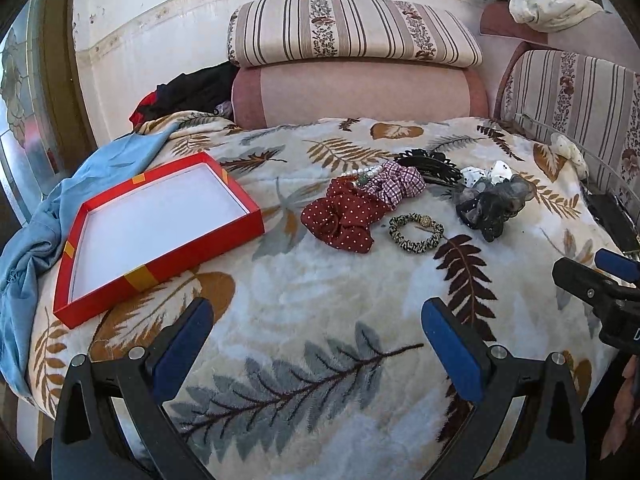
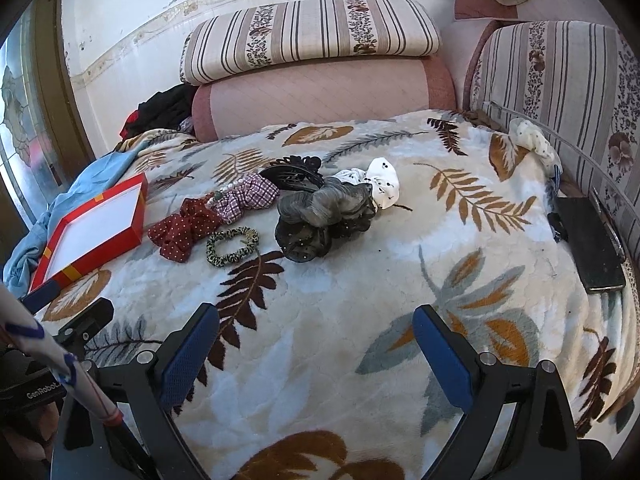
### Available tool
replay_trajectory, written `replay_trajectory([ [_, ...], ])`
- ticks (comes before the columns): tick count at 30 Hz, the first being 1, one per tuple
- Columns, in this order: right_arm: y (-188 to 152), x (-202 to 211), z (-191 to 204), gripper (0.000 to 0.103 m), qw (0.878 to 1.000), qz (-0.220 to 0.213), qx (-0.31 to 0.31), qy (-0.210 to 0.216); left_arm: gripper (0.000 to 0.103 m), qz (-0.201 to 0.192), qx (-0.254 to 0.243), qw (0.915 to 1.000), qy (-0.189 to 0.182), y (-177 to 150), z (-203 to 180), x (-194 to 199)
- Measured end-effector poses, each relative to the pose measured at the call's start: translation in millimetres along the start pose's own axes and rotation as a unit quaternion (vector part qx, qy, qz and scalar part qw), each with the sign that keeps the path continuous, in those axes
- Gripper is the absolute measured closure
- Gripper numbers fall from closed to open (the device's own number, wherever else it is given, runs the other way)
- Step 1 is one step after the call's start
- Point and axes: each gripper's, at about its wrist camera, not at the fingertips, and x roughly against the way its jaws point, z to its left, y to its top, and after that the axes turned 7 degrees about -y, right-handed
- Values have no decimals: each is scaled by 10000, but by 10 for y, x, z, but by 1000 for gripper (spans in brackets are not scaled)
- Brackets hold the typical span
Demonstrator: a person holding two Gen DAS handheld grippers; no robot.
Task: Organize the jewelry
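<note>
Left hand-held gripper (image 1: pixel 316 344) released, jaws wide, hovering over the blanket (image 1: pixel 320 300); right hand-held gripper (image 2: pixel 316 346) likewise released, nothing held. Red box (image 1: pixel 160 228) lies open and bare on the blanket's left; right of it, apart, a cluster: red scrunchie (image 1: pixel 340 218), checked scrunchie (image 1: pixel 400 186), bead string (image 1: pixel 366 174), striped band (image 1: pixel 416 232), black clip (image 1: pixel 432 166), grey scrunchie (image 1: pixel 492 204).

Bright daylight, soft shadows, glare on the upper wall, fisheye-bent dark corners.
</note>
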Motion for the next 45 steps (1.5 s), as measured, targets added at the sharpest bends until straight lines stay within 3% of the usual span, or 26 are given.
replay_trajectory([
  [11,65,-46,-81,6,9997,54,-237,85,0,133,269,9995,-25,44,119,-97],
  [45,156,-82,-105,6,9992,86,-331,230,0,238,288,9992,-123,28,100,-130],
])
